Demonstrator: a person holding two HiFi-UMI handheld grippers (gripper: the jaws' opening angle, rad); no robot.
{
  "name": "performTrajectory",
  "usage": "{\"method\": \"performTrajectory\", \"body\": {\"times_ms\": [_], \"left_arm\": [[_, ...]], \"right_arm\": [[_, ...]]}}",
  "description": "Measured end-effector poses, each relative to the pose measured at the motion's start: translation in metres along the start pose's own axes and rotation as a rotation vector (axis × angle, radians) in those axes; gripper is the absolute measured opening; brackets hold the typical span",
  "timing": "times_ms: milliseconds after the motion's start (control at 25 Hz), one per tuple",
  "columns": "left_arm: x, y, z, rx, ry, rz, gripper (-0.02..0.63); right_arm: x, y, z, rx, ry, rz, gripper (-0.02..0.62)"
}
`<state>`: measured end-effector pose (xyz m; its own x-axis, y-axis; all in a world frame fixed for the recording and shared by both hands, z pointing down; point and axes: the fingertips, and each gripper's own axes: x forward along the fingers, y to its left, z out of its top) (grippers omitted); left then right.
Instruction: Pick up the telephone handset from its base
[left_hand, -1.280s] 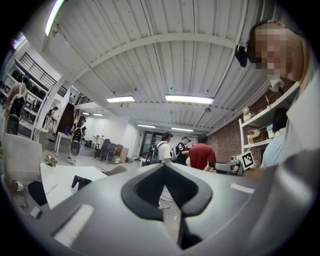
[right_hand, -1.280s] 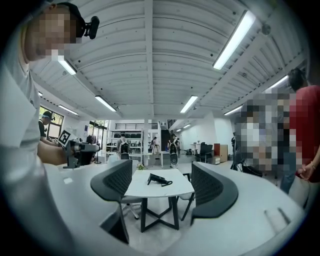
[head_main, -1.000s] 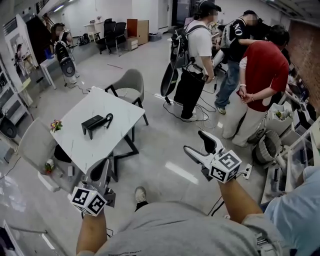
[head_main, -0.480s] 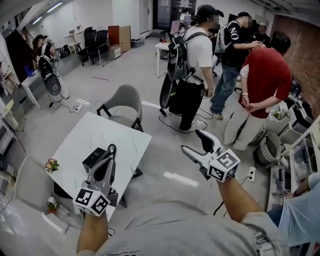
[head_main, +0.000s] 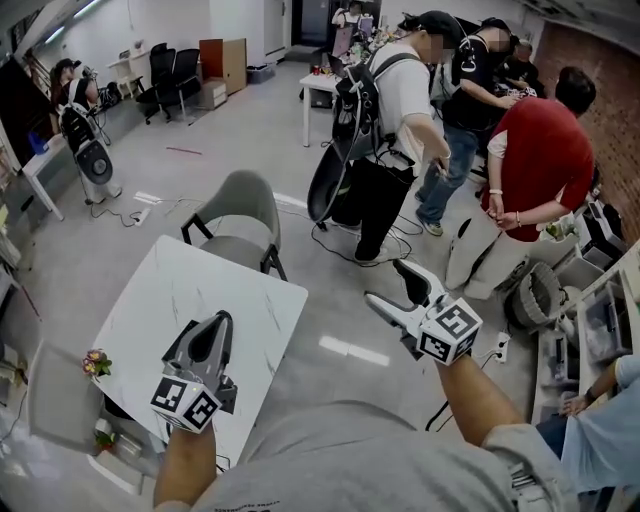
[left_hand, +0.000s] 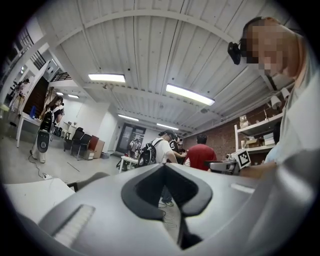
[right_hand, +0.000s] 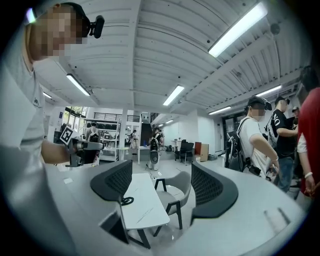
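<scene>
Our left gripper (head_main: 219, 324) has its jaws pressed together on nothing and hovers over the white table (head_main: 165, 285) at the lower left of the head view. The right gripper (head_main: 388, 282) is spread wide and empty, right of centre, above the floor. The telephone is hidden beneath the left gripper. Only a black loop, which we take for its cord (right_hand: 125, 201), peeps beside the left jaw in the right gripper view. We judge the left jaws must part first, then descend across the handset's middle. Flowers (head_main: 96, 362) sit at the table's left corner, but we cannot make out their pot.
</scene>
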<state>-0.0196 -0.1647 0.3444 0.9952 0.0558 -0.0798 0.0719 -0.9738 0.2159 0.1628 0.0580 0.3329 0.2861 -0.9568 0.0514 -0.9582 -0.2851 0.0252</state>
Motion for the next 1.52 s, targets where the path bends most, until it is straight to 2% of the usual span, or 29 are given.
{"method": "performTrajectory", "body": {"times_ms": [280,440,600,800,1040,1200,1360,1520], "left_arm": [[0.069,0.014,-0.018,0.015,0.02,0.042,0.058],[0.121,0.019,-0.024,0.03,0.016,0.122,0.058],[0.176,0.027,-0.027,0.004,-0.021,0.208,0.058],[0.221,0.033,-0.028,0.015,-0.034,0.249,0.058],[0.238,0.058,-0.034,0.013,-0.006,0.209,0.058],[0.239,0.066,-0.035,0.046,0.011,0.196,0.058],[0.216,0.077,-0.028,0.056,-0.011,0.259,0.058],[0.176,0.084,-0.028,0.078,-0.021,0.363,0.058]], "right_arm": [[0.035,-0.072,-0.02,0.028,-0.005,0.041,0.348],[0.069,-0.131,-0.023,0.025,-0.031,0.125,0.348],[0.103,-0.188,-0.021,0.004,-0.027,0.214,0.348],[0.135,-0.231,-0.014,-0.025,-0.025,0.266,0.348],[0.163,-0.226,-0.022,-0.04,0.001,0.253,0.348],[0.178,-0.214,-0.022,-0.054,0.007,0.273,0.348],[0.202,-0.187,-0.018,-0.076,0.023,0.353,0.348],[0.229,-0.144,-0.015,-0.111,0.033,0.484,0.348]]}}
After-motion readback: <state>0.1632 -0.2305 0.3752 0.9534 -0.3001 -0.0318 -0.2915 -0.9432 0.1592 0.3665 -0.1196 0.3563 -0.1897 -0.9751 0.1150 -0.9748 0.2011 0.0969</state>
